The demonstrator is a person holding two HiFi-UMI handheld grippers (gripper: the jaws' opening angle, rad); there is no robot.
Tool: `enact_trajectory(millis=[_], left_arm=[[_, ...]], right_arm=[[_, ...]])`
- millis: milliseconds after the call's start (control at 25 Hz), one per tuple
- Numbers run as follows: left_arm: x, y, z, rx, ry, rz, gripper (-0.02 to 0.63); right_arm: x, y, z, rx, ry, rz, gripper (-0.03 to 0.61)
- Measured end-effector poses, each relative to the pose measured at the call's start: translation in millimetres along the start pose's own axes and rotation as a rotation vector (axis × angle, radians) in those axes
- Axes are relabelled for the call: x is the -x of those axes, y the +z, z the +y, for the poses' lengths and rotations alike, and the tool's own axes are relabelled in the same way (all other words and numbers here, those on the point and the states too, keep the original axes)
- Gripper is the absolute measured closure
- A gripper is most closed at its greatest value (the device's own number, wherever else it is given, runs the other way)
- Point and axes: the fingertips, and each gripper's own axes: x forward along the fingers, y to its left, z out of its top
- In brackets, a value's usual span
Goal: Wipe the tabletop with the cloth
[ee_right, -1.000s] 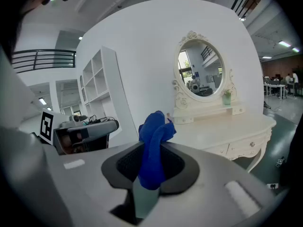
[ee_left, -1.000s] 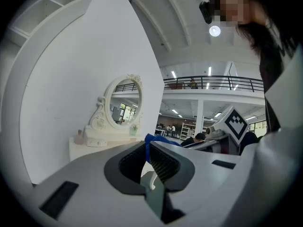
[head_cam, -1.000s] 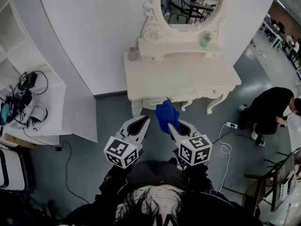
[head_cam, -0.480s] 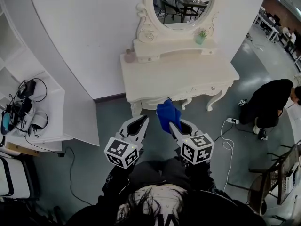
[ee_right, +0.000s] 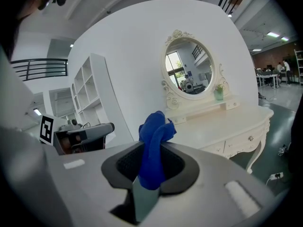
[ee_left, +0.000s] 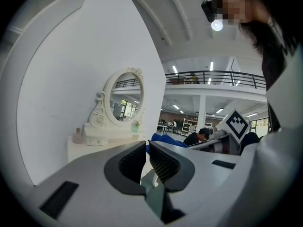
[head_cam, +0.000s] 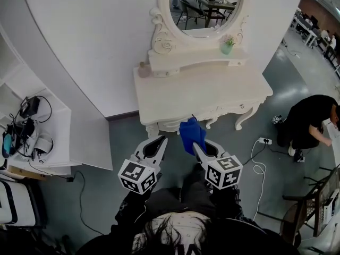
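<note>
Your right gripper [head_cam: 199, 144] clamps the blue cloth [ee_right: 154, 145], probably soft and lightweight, its bunched top flopping above the jaws. Your left gripper [head_cam: 155, 142] has its jaws together, empty. The white dressing-table top [head_cam: 212, 94] lies ahead; keep a deep bite.

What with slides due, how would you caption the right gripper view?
Right gripper shut on a crumpled blue cloth, facing the ornate white dressing table.

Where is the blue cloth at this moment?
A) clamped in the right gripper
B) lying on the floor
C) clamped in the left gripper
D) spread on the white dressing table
A: the blue cloth stands pinched in the right gripper, as the right gripper view shows.
</note>
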Motion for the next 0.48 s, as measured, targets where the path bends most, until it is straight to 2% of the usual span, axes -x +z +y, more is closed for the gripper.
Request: enact_trajectory(millis=[200,480], left_arm=[[-41,-3,17,0.014,0.043,0.019,0.611],[-124,18,26,0.017,0.094,0.013,0.611]], right_arm=[[-24,11,-42,-0.008,0.015,0.019,0.494],[-53,57,-112,0.016,0.056,0.036,0.494]])
